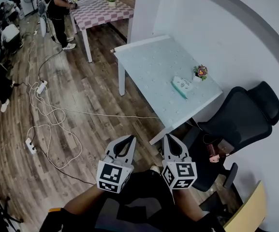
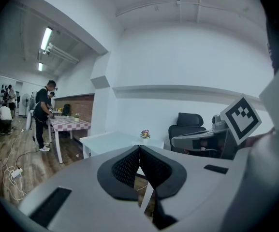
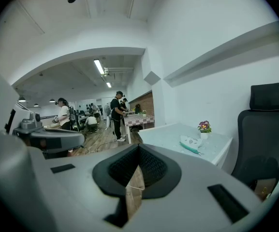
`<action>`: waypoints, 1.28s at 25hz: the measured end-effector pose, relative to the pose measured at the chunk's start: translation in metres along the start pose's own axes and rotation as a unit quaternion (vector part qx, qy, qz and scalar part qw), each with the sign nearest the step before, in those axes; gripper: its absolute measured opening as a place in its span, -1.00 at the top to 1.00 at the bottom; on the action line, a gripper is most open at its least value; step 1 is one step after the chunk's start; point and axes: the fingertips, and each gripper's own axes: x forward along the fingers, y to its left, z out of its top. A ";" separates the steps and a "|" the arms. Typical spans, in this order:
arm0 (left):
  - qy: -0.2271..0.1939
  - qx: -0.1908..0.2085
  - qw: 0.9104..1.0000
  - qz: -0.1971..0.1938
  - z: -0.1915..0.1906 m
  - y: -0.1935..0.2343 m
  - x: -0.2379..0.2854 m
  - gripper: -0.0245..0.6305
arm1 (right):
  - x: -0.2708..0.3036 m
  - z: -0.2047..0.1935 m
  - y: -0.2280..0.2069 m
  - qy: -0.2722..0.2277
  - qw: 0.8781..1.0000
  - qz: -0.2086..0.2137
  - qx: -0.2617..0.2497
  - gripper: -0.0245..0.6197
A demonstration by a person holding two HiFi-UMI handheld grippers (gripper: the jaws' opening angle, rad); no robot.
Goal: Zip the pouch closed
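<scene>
A small white pouch (image 1: 183, 85) with a teal edge lies on the pale blue table (image 1: 154, 66), near its right end; it also shows in the right gripper view as the pouch (image 3: 191, 143). Both grippers hang low in the head view, well short of the table. My left gripper (image 1: 130, 138) has its jaws closed tip to tip with nothing between them, and its own view shows the left gripper (image 2: 139, 149) pointing toward the table. My right gripper (image 1: 168, 137) is likewise shut and empty, as the right gripper (image 3: 138, 147) confirms.
A little potted flower (image 1: 200, 72) stands beside the pouch. A black office chair (image 1: 236, 124) sits right of the table by the white wall. Cables and power strips (image 1: 41, 87) trail over the wood floor. A person (image 1: 57, 8) stands by a checkered table (image 1: 98, 11) far back.
</scene>
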 end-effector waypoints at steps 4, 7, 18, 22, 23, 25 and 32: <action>-0.003 -0.005 1.000 0.005 -0.003 0.009 -0.015 0.89 | -0.001 0.001 0.013 0.000 1.000 -0.002 -0.007 0.88; -0.005 -0.009 1.000 0.007 -0.006 0.016 -0.023 0.89 | 0.000 0.003 0.024 -0.001 1.000 0.001 -0.014 0.88; 0.007 -0.008 1.000 0.009 -0.010 0.020 0.009 0.89 | 0.023 -0.007 0.000 0.014 1.000 0.001 -0.006 0.88; 0.015 0.000 1.000 0.013 -0.007 0.019 0.043 0.89 | 0.045 -0.006 -0.028 0.018 1.000 0.004 -0.003 0.88; 0.018 0.000 1.000 0.014 -0.006 0.018 0.054 0.89 | 0.052 -0.005 -0.037 0.019 1.000 0.005 -0.002 0.88; 0.024 -0.001 1.000 0.015 -0.002 0.017 0.075 0.89 | 0.066 -0.001 -0.056 0.022 1.000 0.007 -0.001 0.88; 0.051 0.003 0.999 -0.001 0.006 0.008 0.170 0.89 | 0.117 0.006 -0.129 0.041 0.999 0.006 -0.023 0.88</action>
